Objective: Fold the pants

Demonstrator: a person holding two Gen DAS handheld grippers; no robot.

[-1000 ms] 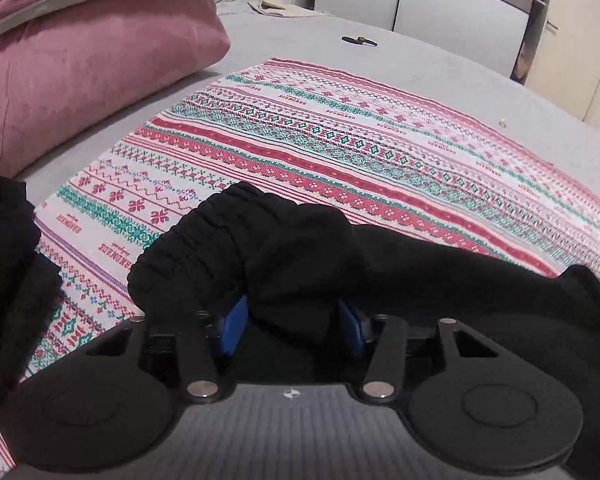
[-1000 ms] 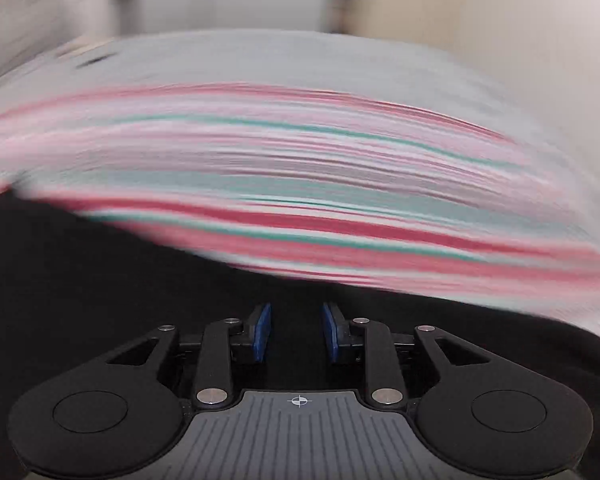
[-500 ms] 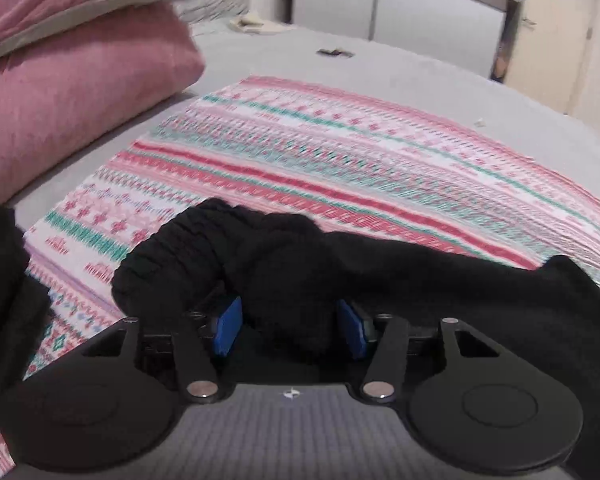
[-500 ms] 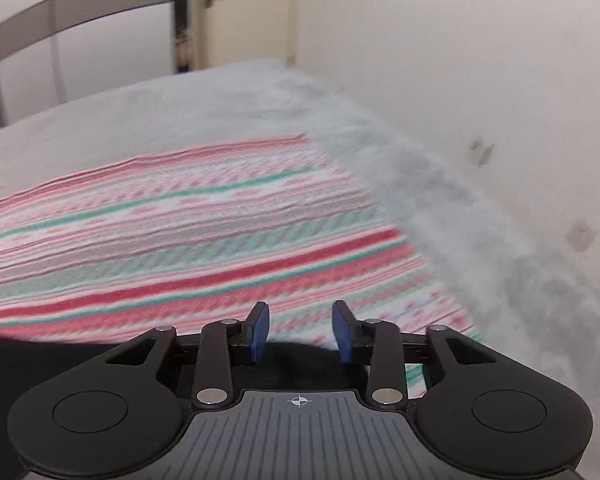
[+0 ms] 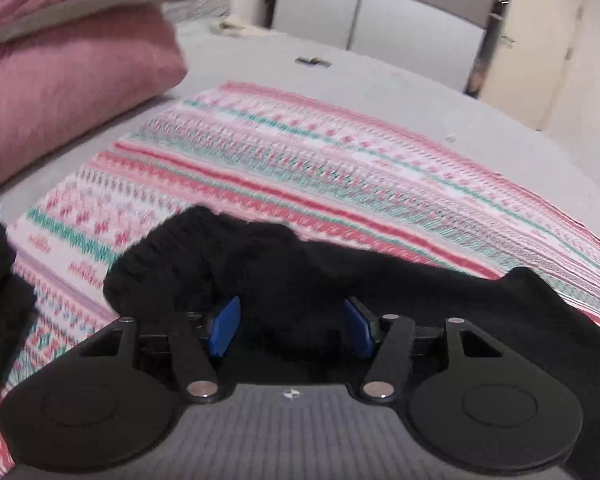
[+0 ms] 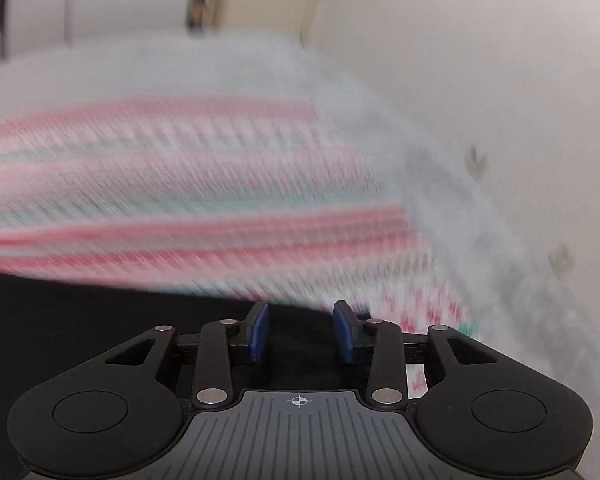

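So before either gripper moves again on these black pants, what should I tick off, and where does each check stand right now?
1. Left gripper released: cannot tell. Its jaws have just been opening and stand wide, but bunched cloth of the black pants fills the gap.
2. Right gripper free of cloth: ok. Its jaws have just been opening; the pads touch nothing, and dark fabric lies beneath them.
3. Pants flat: not ok. The waistband end is humped up.
4. Folding surface: ok. The patterned blanket lies spread out.
5. Right wrist view sharp: not ok, it is motion-blurred.
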